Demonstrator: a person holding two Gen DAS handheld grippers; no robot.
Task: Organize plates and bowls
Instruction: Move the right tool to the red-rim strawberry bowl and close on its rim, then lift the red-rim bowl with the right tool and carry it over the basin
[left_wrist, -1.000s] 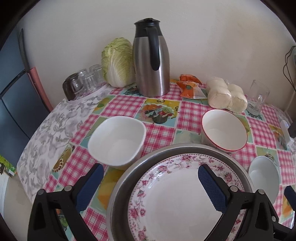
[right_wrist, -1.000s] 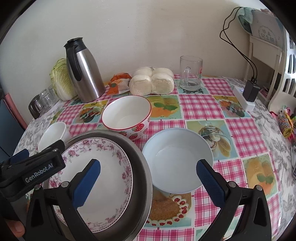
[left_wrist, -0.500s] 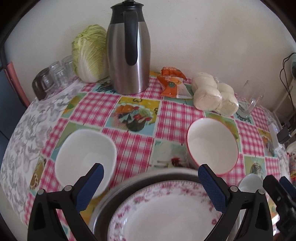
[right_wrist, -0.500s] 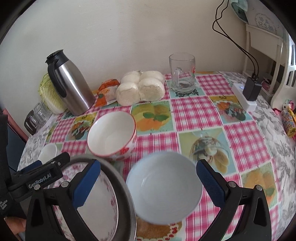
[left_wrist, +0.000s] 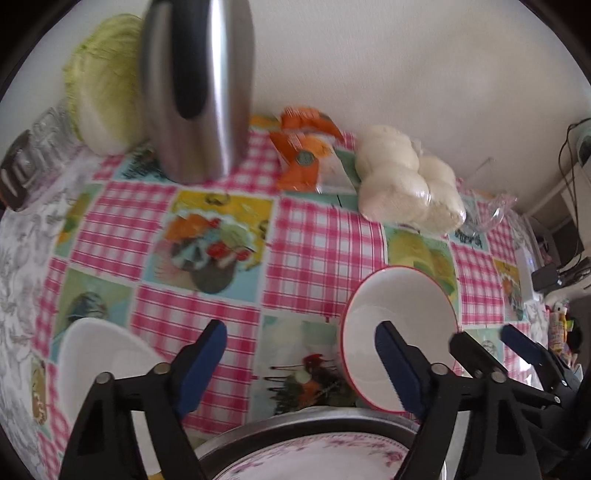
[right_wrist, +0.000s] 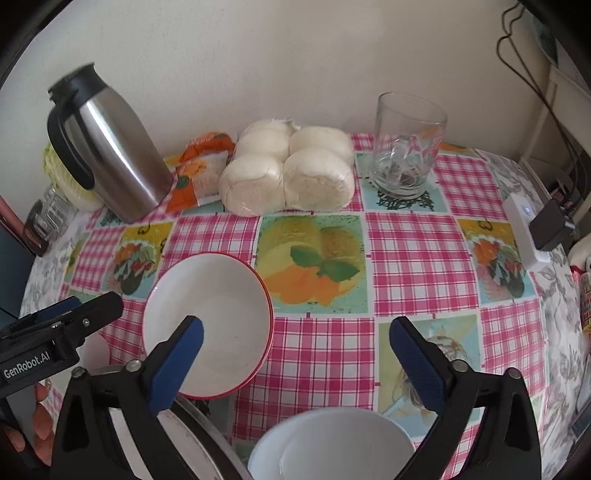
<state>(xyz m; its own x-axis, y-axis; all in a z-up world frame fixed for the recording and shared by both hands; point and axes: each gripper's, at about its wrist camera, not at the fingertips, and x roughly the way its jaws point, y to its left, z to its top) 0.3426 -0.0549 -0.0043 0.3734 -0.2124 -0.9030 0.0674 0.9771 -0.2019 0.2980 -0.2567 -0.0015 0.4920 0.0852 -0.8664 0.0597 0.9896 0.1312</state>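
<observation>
A red-rimmed white bowl (left_wrist: 402, 302) (right_wrist: 210, 314) stands on the checked tablecloth. My left gripper (left_wrist: 301, 365) hovers just left of it, its right finger over the bowl's inside. My right gripper (right_wrist: 297, 363) (left_wrist: 498, 349) hovers to the bowl's right, its left finger over the bowl. The jaws of both are closing, and no pad presses on anything. A plain white bowl (left_wrist: 96, 365) sits at the left. A pale blue bowl (right_wrist: 332, 446) lies below the right gripper. A floral plate (left_wrist: 314, 459) rests in a metal tray (left_wrist: 314, 419) (right_wrist: 201, 424) at the bottom edge.
Along the wall stand a steel thermos (right_wrist: 110, 158), a cabbage (left_wrist: 99, 96), orange packets (left_wrist: 303, 155), bagged white buns (right_wrist: 288, 173) and a glass mug (right_wrist: 404, 147). Drinking glasses (left_wrist: 33, 147) sit far left. A power strip with a plug (right_wrist: 528, 236) lies right. A hand (right_wrist: 37, 428) holds the left gripper.
Both grippers have moved forward over the table towards the wall. The tray and plate have slid to the bottom edge. Both pairs of jaws stand narrower than before.
</observation>
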